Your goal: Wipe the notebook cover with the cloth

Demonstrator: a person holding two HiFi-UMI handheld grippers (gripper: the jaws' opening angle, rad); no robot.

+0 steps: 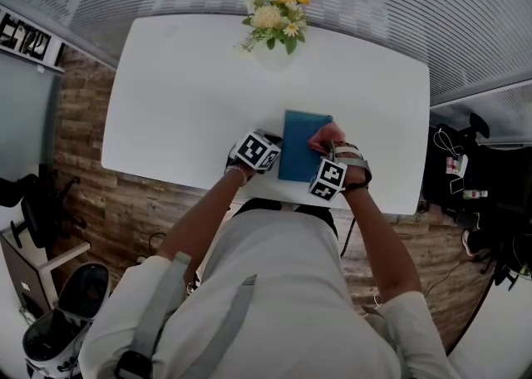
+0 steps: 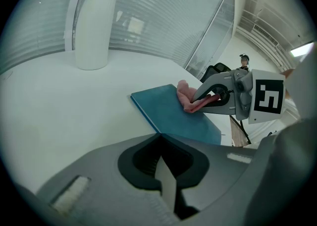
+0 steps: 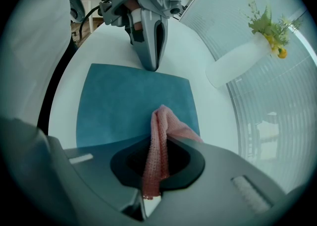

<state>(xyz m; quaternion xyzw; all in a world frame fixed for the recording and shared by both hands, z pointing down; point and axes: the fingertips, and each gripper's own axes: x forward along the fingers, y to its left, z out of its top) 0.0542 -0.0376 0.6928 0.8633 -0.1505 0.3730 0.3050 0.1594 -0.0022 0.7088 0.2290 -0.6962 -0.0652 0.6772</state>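
A teal notebook [image 1: 301,149] lies flat near the front edge of the white table [image 1: 183,95]. My right gripper [image 1: 329,150] is shut on a pink cloth [image 1: 324,136], which rests bunched on the cover's right part. In the right gripper view the cloth [image 3: 166,121] runs from between the jaws onto the notebook [image 3: 124,106]. My left gripper [image 1: 277,148] is shut, its tip [image 3: 151,65] pressing on the notebook's left edge. From the left gripper view the notebook [image 2: 168,113], the cloth [image 2: 186,97] and the right gripper [image 2: 205,96] show ahead.
A white vase with yellow and white flowers [image 1: 274,27] stands at the table's far edge, well beyond the notebook. The table's front edge [image 1: 249,190] runs just below both grippers. Chairs and bags stand on the floor at left and right.
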